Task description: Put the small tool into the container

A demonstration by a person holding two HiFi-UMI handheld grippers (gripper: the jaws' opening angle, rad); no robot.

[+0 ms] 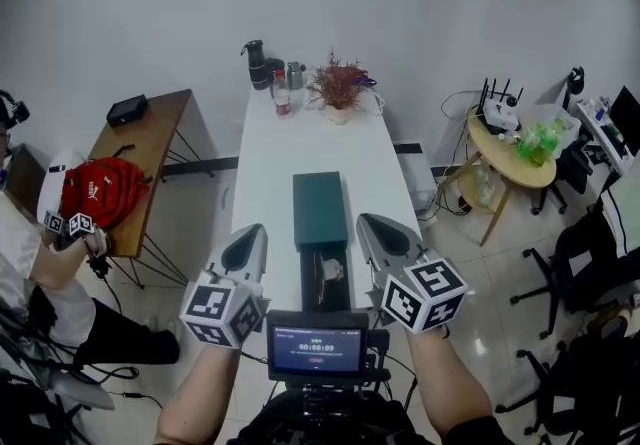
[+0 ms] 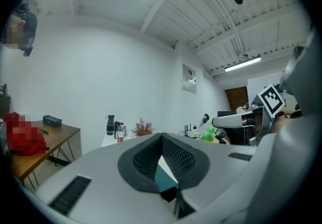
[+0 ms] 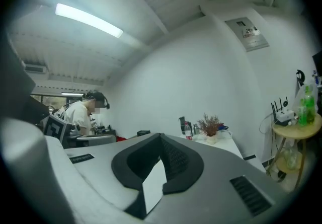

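Note:
A dark green box-shaped container lies lengthwise in the middle of the long white table. At its near end is a dark open section with a small pale tool in it. My left gripper hovers just left of that end and my right gripper just right of it. Both are shut and hold nothing. In the left gripper view the jaws meet at the tip, with a sliver of the green container below. In the right gripper view the jaws also meet, above the white table.
Bottles and a dried plant stand at the table's far end. A brown side table with a red bag and a seated person are to the left. A round table and office chairs are to the right. A small screen sits below the grippers.

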